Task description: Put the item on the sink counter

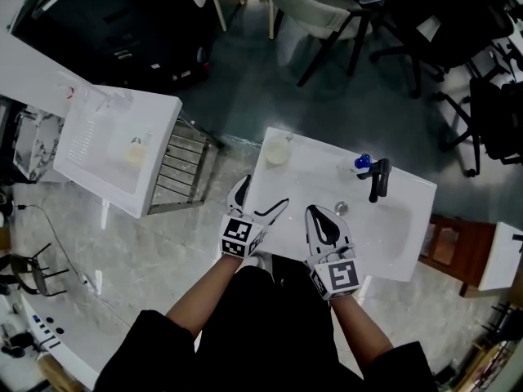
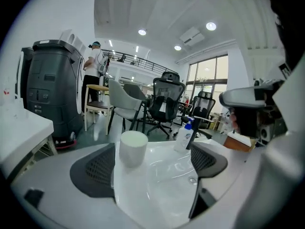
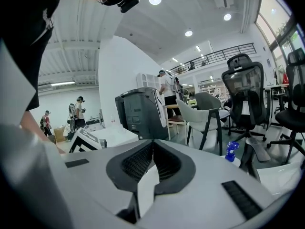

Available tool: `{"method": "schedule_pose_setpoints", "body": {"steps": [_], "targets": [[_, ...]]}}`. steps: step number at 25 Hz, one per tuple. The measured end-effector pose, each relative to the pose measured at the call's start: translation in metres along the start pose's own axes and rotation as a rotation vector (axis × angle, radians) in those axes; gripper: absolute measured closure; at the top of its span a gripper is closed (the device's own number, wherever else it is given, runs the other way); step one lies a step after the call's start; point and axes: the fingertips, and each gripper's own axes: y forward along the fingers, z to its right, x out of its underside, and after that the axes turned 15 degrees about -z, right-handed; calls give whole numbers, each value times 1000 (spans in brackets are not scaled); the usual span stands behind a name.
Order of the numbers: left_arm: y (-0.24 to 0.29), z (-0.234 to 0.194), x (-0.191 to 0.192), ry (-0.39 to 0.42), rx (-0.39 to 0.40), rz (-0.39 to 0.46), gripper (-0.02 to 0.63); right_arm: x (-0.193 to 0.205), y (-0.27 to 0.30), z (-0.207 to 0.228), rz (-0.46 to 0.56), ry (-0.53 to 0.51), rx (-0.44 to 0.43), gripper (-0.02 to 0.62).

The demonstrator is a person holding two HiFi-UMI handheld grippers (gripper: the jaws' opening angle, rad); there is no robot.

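Note:
A white cup [image 1: 278, 149] stands upright on the back left corner of the white sink counter [image 1: 413, 198]. In the left gripper view the cup [image 2: 132, 147] sits just ahead of the jaws, apart from both pads. My left gripper [image 1: 263, 198] [image 2: 150, 163] is open over the counter's left front edge and holds nothing. My right gripper [image 1: 315, 212] [image 3: 152, 163] is shut and empty, above the counter's front beside the basin. A blue-capped bottle [image 1: 362, 163] [image 2: 183, 136] [image 3: 231, 151] and a black faucet [image 1: 378, 178] stand at the back. The drain [image 1: 341, 208] lies in the basin.
A second white sink unit [image 1: 122, 149] with a wire rack [image 1: 184, 166] stands to the left. A large black machine [image 1: 98, 23] and chairs [image 1: 327, 11] stand beyond the counter. People [image 3: 78, 111] stand far off. A wooden stand [image 1: 449, 247] is at the right.

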Motion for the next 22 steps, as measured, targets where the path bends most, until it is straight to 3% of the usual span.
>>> {"method": "schedule_pose_setpoints", "body": {"steps": [7, 14, 16, 20, 22], "targets": [[-97, 36, -24, 8, 5, 110, 112, -8, -47, -50, 35, 0, 70, 563], [-175, 67, -10, -1, 89, 162, 143, -7, -81, -100, 71, -5, 93, 563], [-197, 76, -9, 13, 99, 180, 193, -3, -91, -108, 79, 10, 109, 563], [-239, 85, -5, 20, 87, 203, 471, -1, -110, -131, 95, 10, 127, 563], [-257, 89, -3, 16, 95, 215, 512, -6, -119, -144, 105, 13, 124, 563]]}}
